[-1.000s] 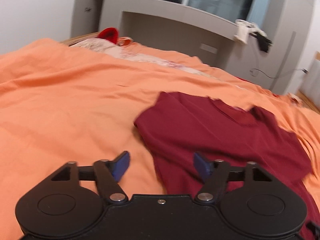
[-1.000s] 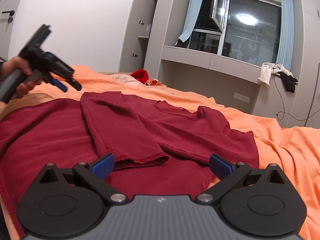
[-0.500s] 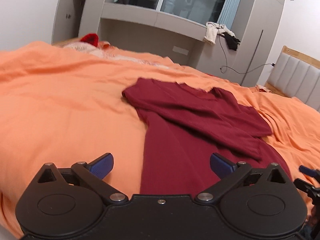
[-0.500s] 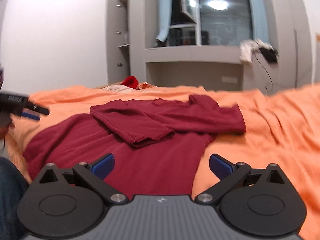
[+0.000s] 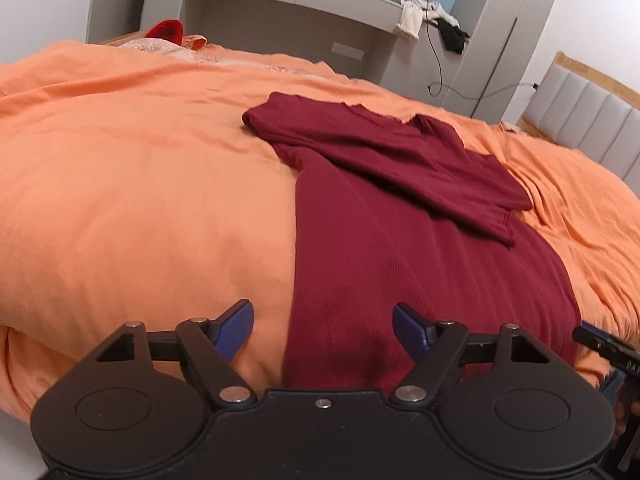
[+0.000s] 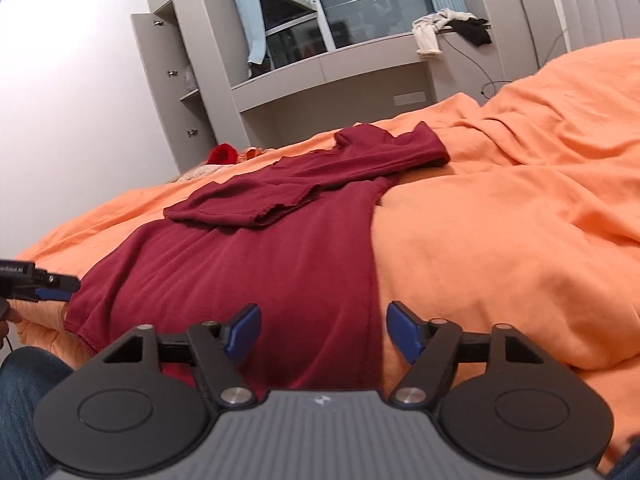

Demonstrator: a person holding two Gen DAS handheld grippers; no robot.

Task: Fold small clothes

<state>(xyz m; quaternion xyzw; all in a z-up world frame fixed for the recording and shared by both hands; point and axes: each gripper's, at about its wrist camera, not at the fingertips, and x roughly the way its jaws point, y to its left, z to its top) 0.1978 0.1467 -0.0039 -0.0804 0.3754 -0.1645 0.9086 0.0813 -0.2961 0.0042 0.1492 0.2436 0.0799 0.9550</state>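
One orange bedspread (image 5: 120, 184) covers the whole bed and serves as the landmark for everything else. On the bedspread lies a dark red top (image 5: 420, 248), its body spread flat toward the near edge of the bed and both sleeves folded across the chest at the far end, the cuff of the upper sleeve (image 6: 224, 212) resting on the body cloth. Beyond the far side of the bedspread stands a grey built-in unit (image 6: 332, 92) under a window, with pale and black garments (image 5: 428, 20) draped over its ledge. At the far corner of the bedspread sits a small red item (image 5: 166, 30). Nearest the bed's edge, the left gripper (image 5: 323, 322) hovers over the left hem corner of the top, one blue pad above bare bedspread and the other above red cloth; its jaws have just been closing but stand apart with nothing pinched. The right gripper (image 6: 323, 328) likewise straddles the right hem edge, jaws just narrowed, gripping nothing.
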